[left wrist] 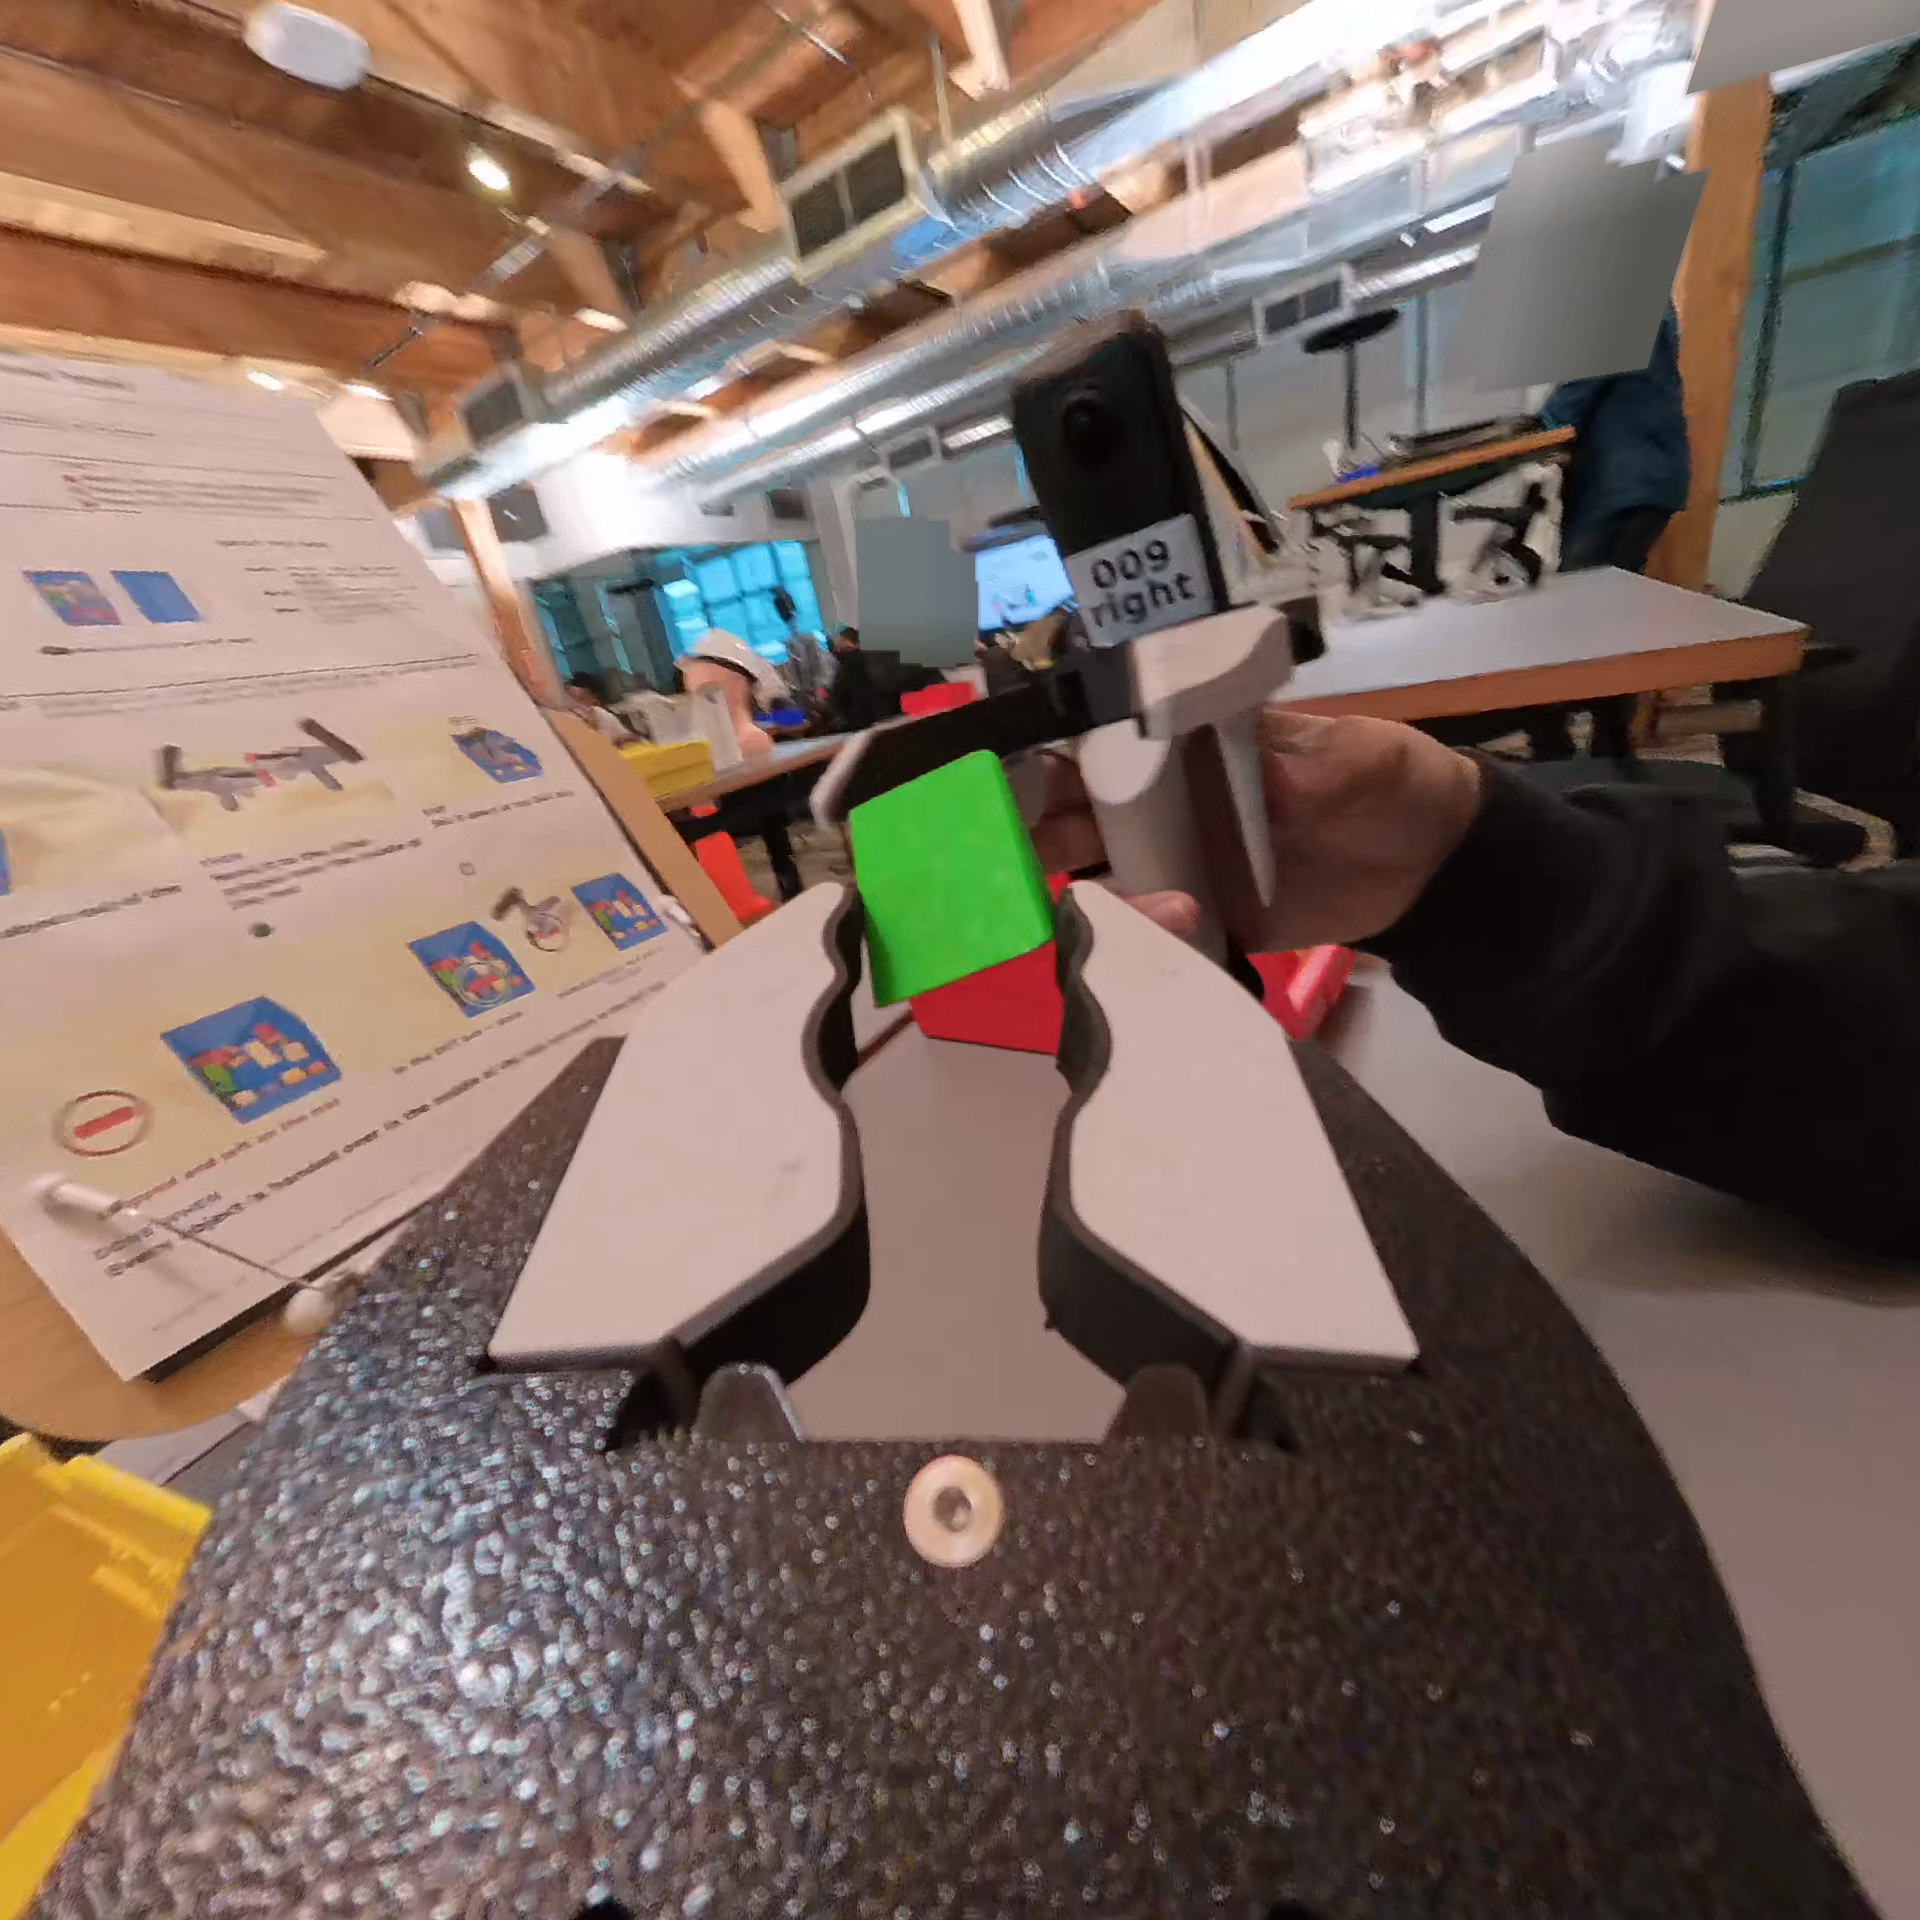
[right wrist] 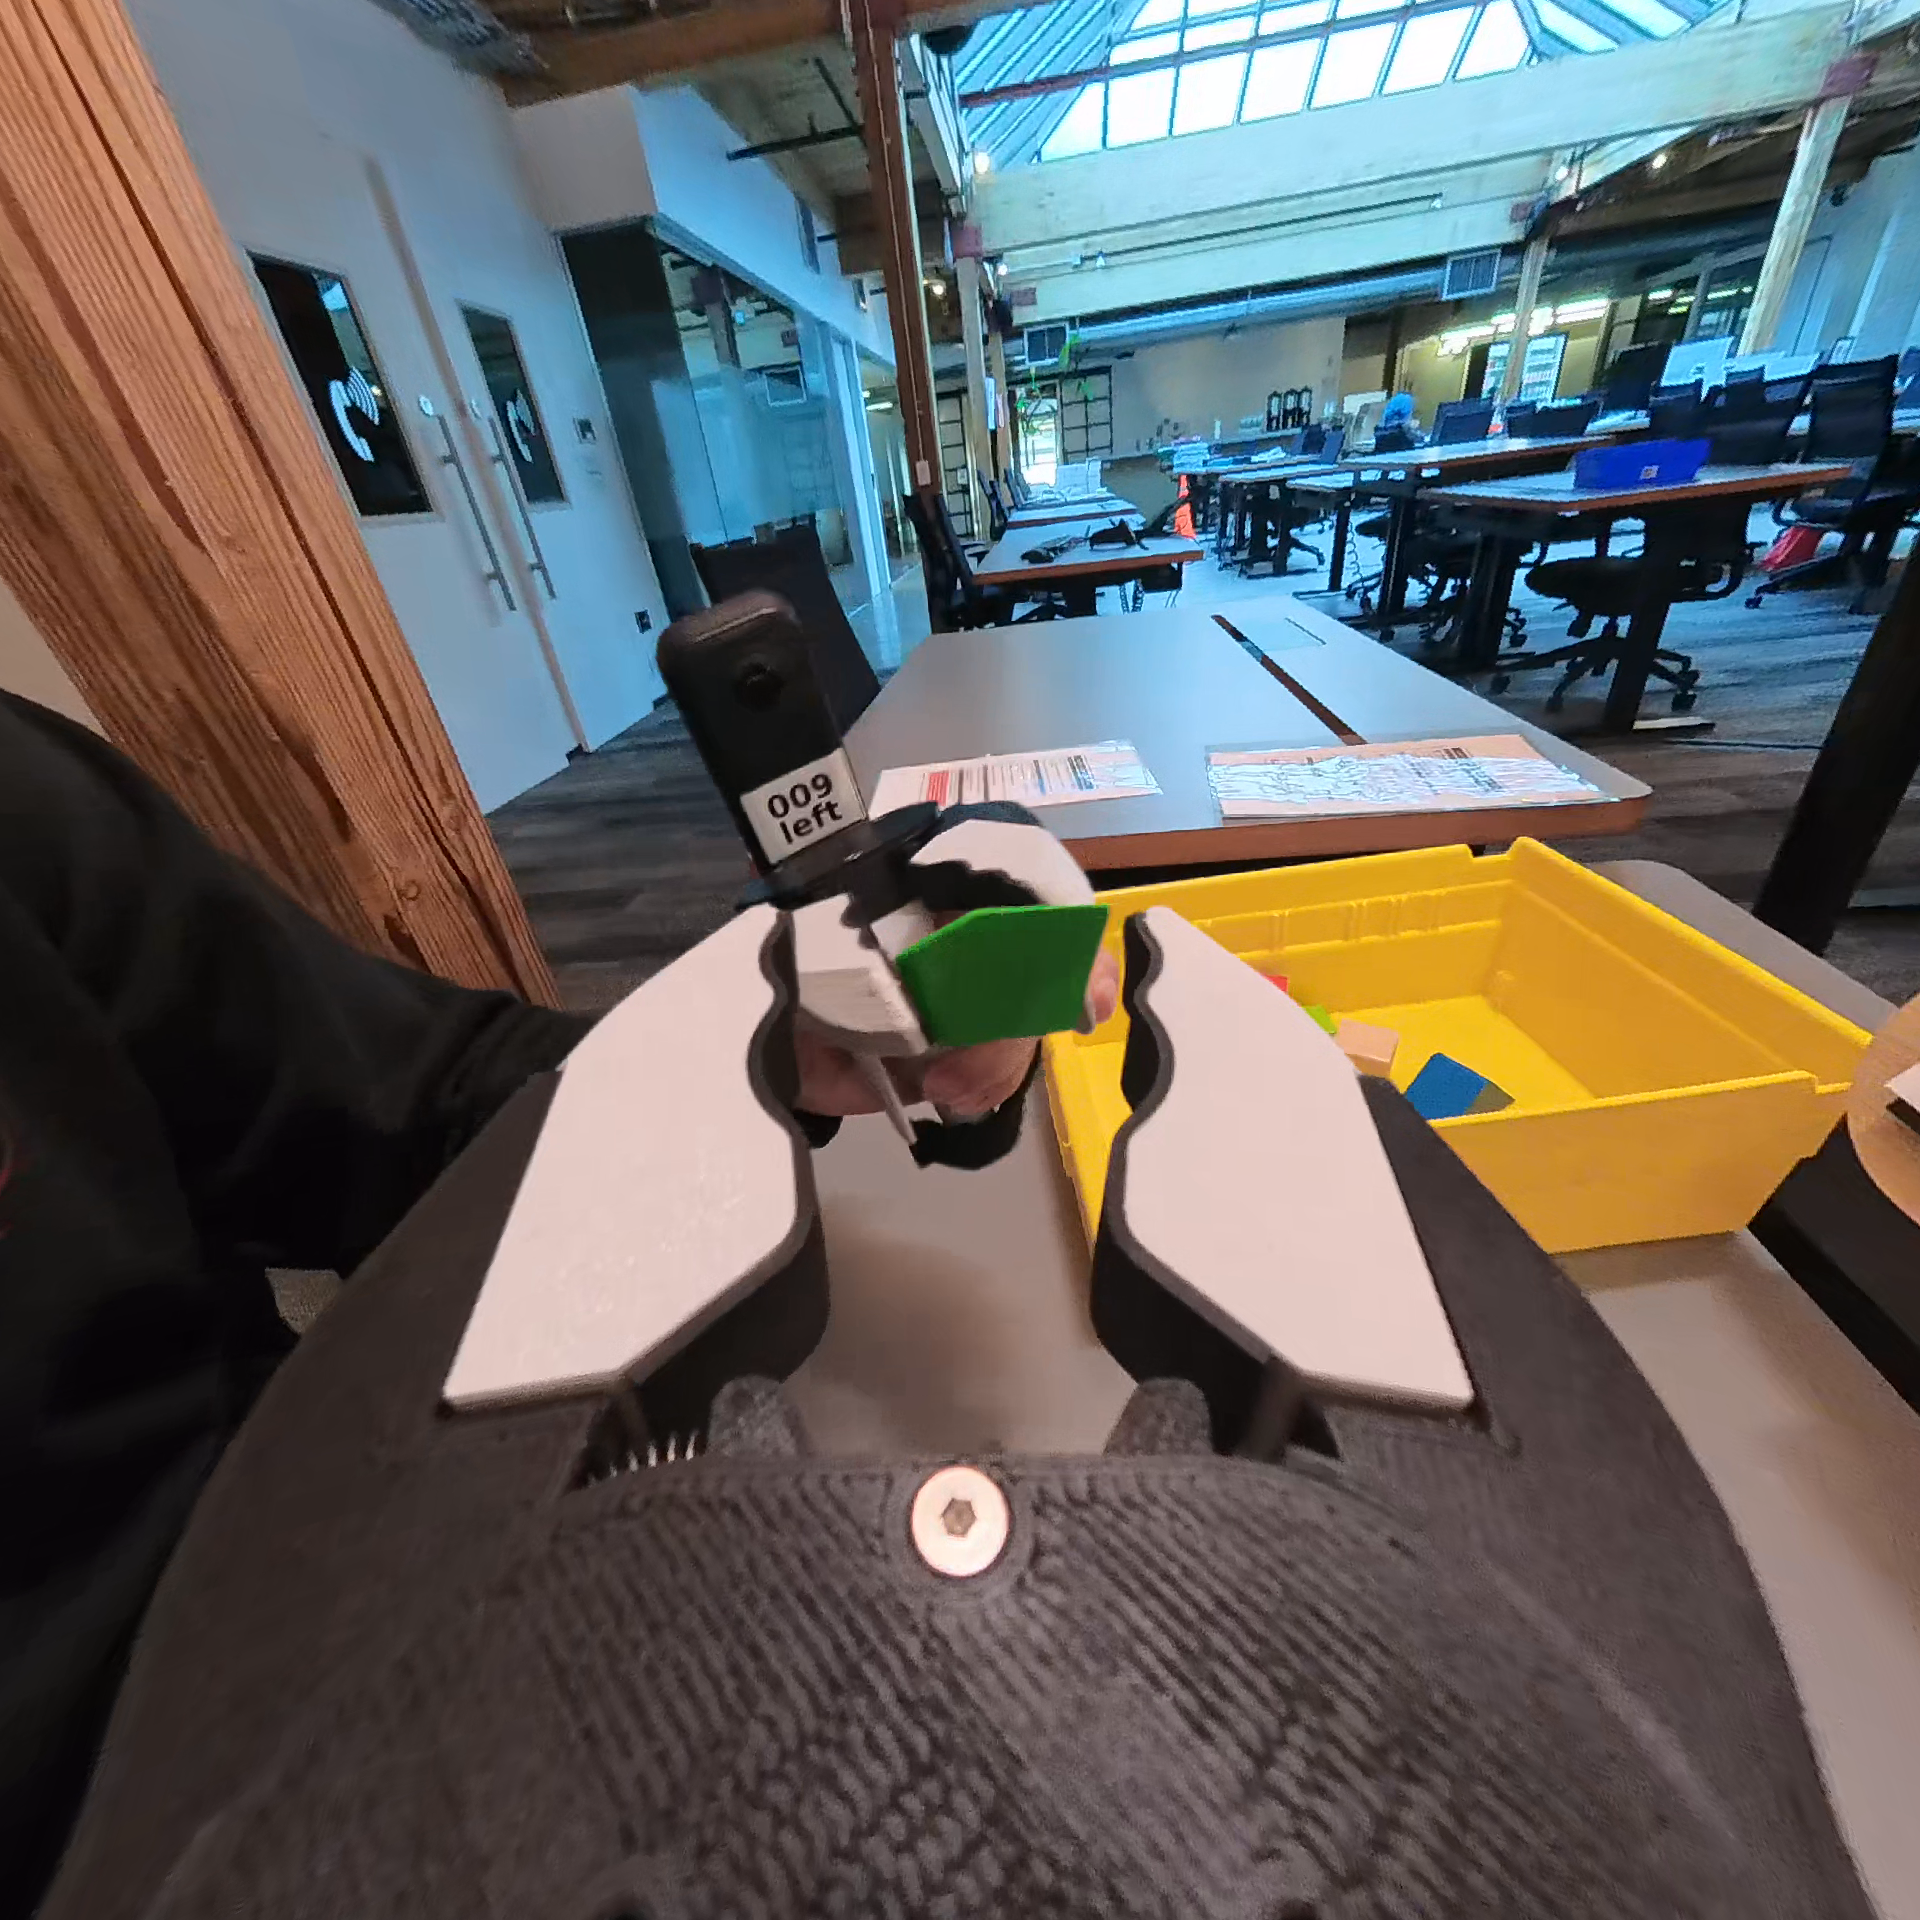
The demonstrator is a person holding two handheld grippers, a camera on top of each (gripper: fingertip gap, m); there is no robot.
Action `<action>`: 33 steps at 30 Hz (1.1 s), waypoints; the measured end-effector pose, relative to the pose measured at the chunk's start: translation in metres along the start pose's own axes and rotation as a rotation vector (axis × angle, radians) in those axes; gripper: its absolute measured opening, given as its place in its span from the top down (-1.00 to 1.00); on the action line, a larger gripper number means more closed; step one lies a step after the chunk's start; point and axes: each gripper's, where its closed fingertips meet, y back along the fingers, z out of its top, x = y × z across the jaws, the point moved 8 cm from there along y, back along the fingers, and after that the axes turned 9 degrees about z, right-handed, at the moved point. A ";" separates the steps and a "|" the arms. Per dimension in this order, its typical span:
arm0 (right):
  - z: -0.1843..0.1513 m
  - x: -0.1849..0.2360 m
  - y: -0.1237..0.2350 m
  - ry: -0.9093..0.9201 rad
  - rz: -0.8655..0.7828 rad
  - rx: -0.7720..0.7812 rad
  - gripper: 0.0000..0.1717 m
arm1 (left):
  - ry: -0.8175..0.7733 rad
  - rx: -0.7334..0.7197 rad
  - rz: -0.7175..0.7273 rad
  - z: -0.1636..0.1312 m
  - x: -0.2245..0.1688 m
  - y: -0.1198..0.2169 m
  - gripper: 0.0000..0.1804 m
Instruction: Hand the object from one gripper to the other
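My left gripper (left wrist: 961,956) is shut on a green block (left wrist: 951,878) and holds it up in the air, tilted. A red shape (left wrist: 997,1013) shows just under the block between the fingertips; I cannot tell what it is. In the right wrist view, my right gripper (right wrist: 951,987) is open. The green block (right wrist: 1003,971) and the left gripper's fingers (right wrist: 852,987) lie between its pads, with a gap showing at the right pad. In the left wrist view, one dark finger (left wrist: 935,740) of the right gripper lies across the block's top.
A yellow bin (right wrist: 1558,1174) with a blue block (right wrist: 1444,1086) and other blocks stands to the right on the grey table. An instruction sheet on a board (left wrist: 260,831) stands at the left. A hand (left wrist: 1351,831) and dark sleeve hold the right gripper. Both grippers' tips are close together, under 4 cm apart.
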 end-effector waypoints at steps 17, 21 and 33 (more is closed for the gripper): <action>-0.013 -0.007 -0.001 0.016 0.016 0.064 0.59 | -0.043 0.038 -0.034 -0.006 -0.007 -0.004 0.57; -0.001 -0.010 0.019 0.095 -0.142 0.081 0.60 | -0.061 0.058 0.100 -0.007 0.002 -0.003 0.43; -0.017 -0.001 0.299 -0.155 -1.365 0.413 0.59 | 0.068 0.291 0.191 -0.032 0.024 -0.003 0.28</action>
